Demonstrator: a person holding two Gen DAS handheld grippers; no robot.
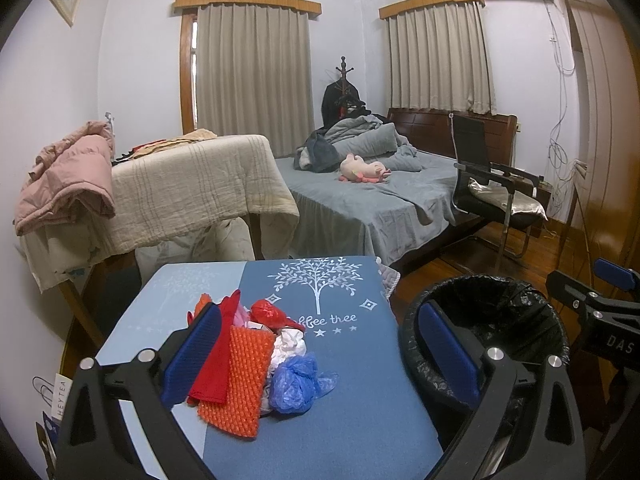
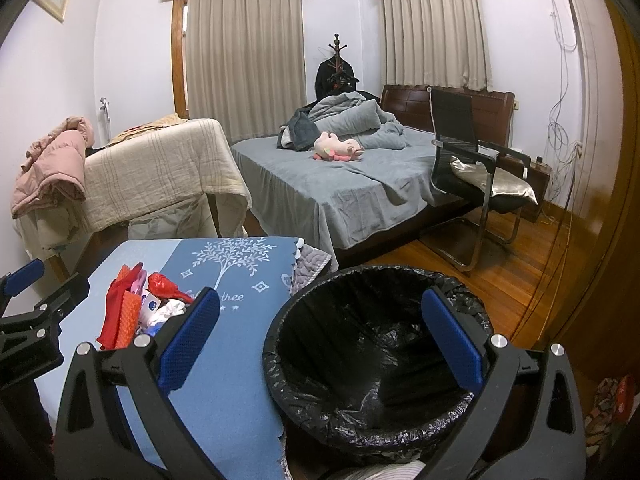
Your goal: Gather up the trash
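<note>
A pile of trash lies on the blue tablecloth [image 1: 352, 392]: an orange bubble pouch [image 1: 236, 384], a red bag [image 1: 270, 312], white crumpled paper [image 1: 288, 346] and a blue plastic bag [image 1: 298, 384]. The pile also shows in the right wrist view [image 2: 132, 312]. A bin with a black liner [image 2: 372, 356] stands right of the table; it also shows in the left wrist view [image 1: 492, 320]. My left gripper [image 1: 320, 356] is open above the pile. My right gripper [image 2: 320, 344] is open above the bin's left rim, empty.
A bed with a grey cover [image 1: 360, 196] and a pink plush toy [image 1: 364, 170] is behind the table. A black chair [image 1: 492, 184] stands at the right. A cloth-draped table [image 1: 192, 188] with a pink jacket [image 1: 68, 176] is at the left. The floor is wood.
</note>
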